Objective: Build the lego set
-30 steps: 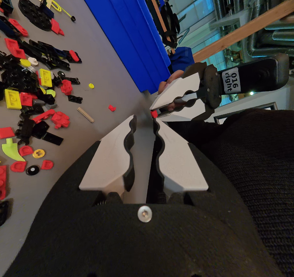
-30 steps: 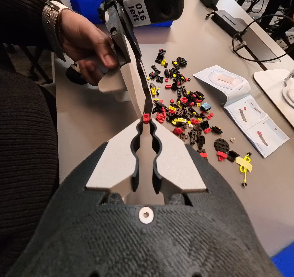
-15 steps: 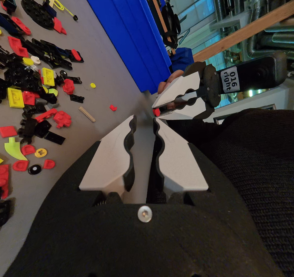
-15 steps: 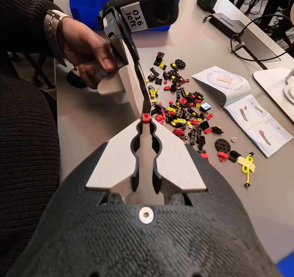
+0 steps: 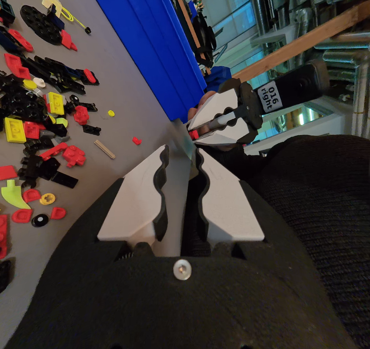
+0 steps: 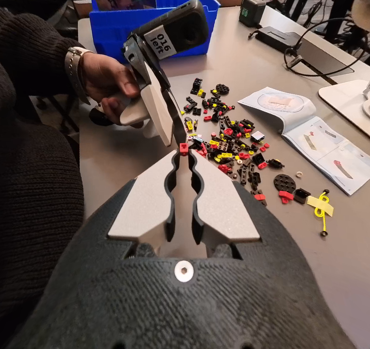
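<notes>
My right gripper (image 6: 183, 151) is shut on a small red brick (image 6: 183, 147), pinched at the fingertips and held above the table. It also shows in the left wrist view (image 5: 191, 135) with the red brick (image 5: 193, 134), just beyond my left fingertips. My left gripper (image 5: 182, 150) is open and empty, its tips close to the brick. In the right wrist view the left gripper (image 6: 173, 139) comes in from the upper left, held by a hand. A pile of loose black, red and yellow pieces (image 6: 226, 139) lies on the grey table (image 6: 230, 71).
An open instruction booklet (image 6: 300, 131) lies right of the pile. A blue bin (image 6: 112, 30) stands at the back left. A black round plate (image 6: 284, 183) and a yellow string (image 6: 320, 209) lie near right. A power adapter with cable (image 6: 274, 36) sits far right. Only a small space, under 4 cm, lies between the two pairs of fingers.
The two grippers stay tip to tip. The right gripper with the red brick has shifted slightly, and its view has tilted towards the far table. The left jaws stay open.
</notes>
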The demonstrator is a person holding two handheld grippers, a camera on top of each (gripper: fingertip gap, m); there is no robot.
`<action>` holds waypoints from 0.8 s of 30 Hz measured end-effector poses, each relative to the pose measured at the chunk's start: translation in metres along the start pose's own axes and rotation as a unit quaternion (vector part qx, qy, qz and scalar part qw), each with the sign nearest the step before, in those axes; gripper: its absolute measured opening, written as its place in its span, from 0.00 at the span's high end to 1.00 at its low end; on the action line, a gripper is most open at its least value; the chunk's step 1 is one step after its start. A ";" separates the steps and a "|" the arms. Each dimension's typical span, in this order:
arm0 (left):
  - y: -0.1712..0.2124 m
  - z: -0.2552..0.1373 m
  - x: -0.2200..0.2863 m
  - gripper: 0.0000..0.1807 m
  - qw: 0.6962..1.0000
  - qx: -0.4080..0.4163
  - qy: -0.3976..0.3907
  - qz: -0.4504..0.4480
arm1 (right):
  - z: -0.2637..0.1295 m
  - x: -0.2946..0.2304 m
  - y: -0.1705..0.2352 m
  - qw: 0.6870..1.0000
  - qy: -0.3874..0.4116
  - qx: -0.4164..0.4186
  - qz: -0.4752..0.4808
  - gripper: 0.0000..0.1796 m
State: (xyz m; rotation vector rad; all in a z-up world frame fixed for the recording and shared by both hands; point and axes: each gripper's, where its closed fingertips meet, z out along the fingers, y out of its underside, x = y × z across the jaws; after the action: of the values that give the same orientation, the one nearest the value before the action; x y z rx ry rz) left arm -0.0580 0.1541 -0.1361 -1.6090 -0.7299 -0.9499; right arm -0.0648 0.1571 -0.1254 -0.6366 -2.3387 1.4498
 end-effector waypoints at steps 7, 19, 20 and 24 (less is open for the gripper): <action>-0.008 -0.002 0.005 0.89 0.999 0.020 0.024 -0.007 | 0.000 0.004 0.001 1.000 -0.013 0.013 0.026 0.97; -0.007 0.002 0.010 0.97 0.997 0.019 0.060 -0.042 | 0.007 -0.005 0.005 1.000 -0.021 0.002 -0.015 0.97; -0.006 0.002 0.008 0.99 0.997 0.019 0.056 -0.043 | 0.007 -0.005 0.005 1.000 -0.017 0.000 -0.024 0.96; -0.006 0.001 0.009 0.99 0.997 0.017 0.062 -0.045 | 0.007 -0.006 0.004 0.999 -0.013 0.001 -0.042 0.96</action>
State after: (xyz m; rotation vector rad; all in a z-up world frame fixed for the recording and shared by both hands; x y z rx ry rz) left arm -0.0580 0.1563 -0.1252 -1.4837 -0.7320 -1.0869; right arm -0.0617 0.1501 -0.1323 -0.5150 -2.3528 1.4323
